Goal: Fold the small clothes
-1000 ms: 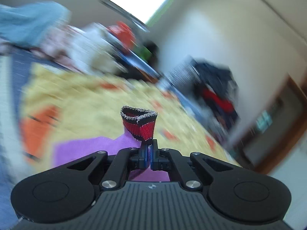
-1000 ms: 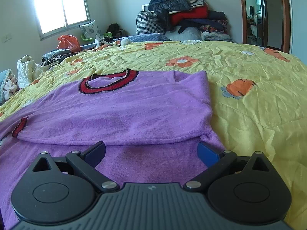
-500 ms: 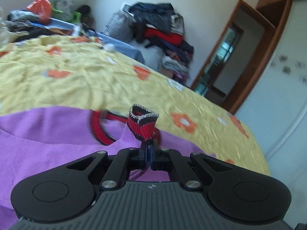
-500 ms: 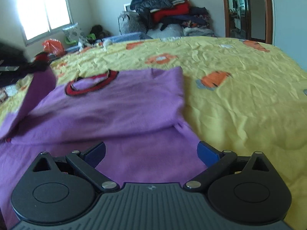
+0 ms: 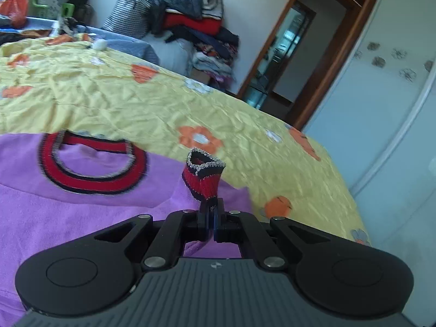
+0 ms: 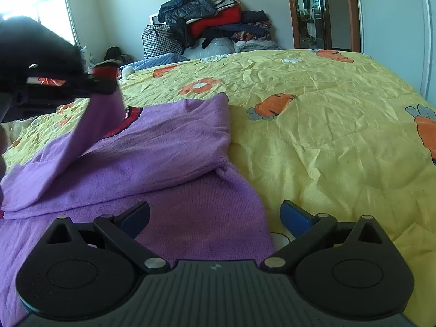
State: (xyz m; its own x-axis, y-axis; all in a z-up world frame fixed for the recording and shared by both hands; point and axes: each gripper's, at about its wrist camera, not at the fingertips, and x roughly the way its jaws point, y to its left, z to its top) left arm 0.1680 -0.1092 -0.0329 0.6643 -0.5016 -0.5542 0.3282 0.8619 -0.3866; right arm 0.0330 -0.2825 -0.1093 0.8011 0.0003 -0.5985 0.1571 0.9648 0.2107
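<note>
A small purple sweater with a red and black collar lies on the yellow bedspread. My left gripper is shut on the sleeve's red and black cuff and holds it up over the sweater's body, right of the collar. In the right wrist view the left gripper lifts the sleeve across from the left. My right gripper is open and empty, low over the sweater's near right part.
A pile of clothes and bags stands against the far wall behind the bed. A doorway and a pale wardrobe are on the right. The bedspread's right edge drops off near the wardrobe.
My left gripper has carried the cuff rightward over the sweater's body, drawing the sleeve across. My right gripper has stayed open, shifting slightly forward and right.
</note>
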